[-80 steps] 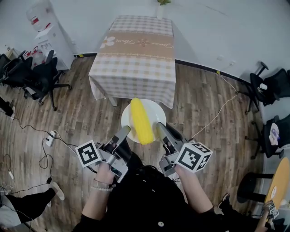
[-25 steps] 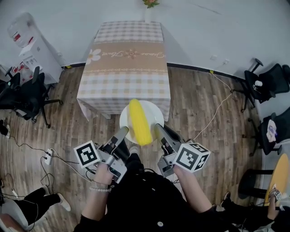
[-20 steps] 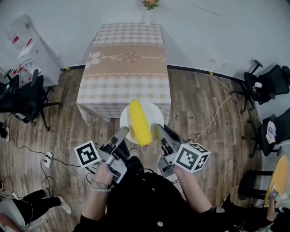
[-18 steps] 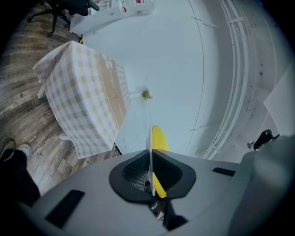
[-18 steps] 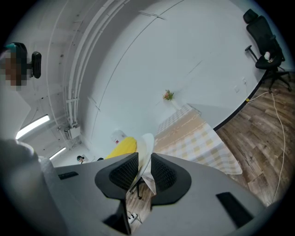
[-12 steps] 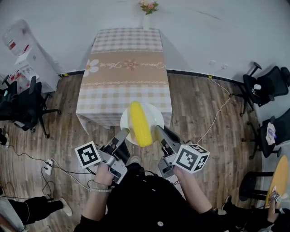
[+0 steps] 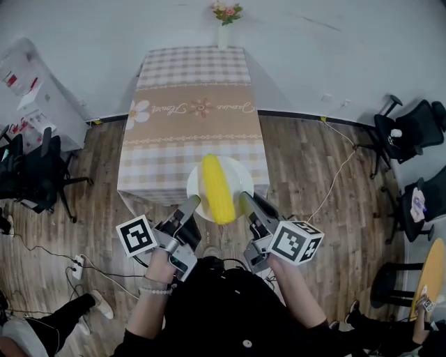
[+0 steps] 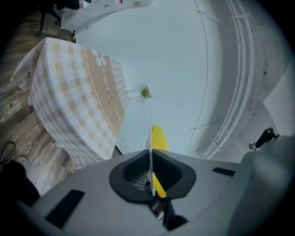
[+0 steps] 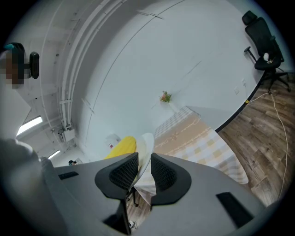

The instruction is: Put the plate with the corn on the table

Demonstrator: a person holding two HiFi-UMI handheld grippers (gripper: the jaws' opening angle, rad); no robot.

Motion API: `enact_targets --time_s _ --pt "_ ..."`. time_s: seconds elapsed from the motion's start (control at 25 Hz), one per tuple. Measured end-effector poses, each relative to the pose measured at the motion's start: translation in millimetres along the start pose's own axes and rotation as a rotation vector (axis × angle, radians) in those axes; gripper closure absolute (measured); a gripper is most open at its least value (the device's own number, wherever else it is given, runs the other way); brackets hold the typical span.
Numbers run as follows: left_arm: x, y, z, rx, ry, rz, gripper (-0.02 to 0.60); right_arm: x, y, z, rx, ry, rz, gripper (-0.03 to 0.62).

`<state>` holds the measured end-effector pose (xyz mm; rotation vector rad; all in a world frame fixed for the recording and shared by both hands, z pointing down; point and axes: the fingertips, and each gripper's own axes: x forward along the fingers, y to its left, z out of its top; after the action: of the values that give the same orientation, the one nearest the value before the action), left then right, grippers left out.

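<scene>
Head view, frame centre: white plate (image 7: 235,172) w/ yellow corn cob (image 7: 217,188) lying lengthwise on it, held clear of any surface. The left hand-held gripper (image 7: 191,203) is clamped on its lower-left rim and the right hand-held gripper (image 7: 245,199) on its lower-right rim; each gripper view shows the rim, edge-on, pinched betw. the pads. Plate overlaps the near edge of the checked-cloth tabletop (image 7: 191,111) at upper centre, and whether it is over the top or short of it cannot be told; flower vase (image 7: 224,15) at tabletop's far end, top of frame, office chairs (image 7: 33,174) at frame's side edges on wood floor (image 7: 313,160).
</scene>
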<state>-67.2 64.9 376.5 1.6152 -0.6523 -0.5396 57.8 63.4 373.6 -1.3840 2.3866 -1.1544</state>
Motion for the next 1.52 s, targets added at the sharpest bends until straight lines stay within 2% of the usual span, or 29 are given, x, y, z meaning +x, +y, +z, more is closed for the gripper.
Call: enact_targets --time_s 0.64,1.52 --pt "7.9 14.0 32.5 -0.007 0.004 0.006 0.555 35.6 -2.3 2.3 -0.001 0.008 -0.018 0.48" --pt "18.2 18.8 47.0 0.007 -0.013 0.021 0.555 55.3 -10.2 7.0 0.0 0.042 -0.014 0.48"
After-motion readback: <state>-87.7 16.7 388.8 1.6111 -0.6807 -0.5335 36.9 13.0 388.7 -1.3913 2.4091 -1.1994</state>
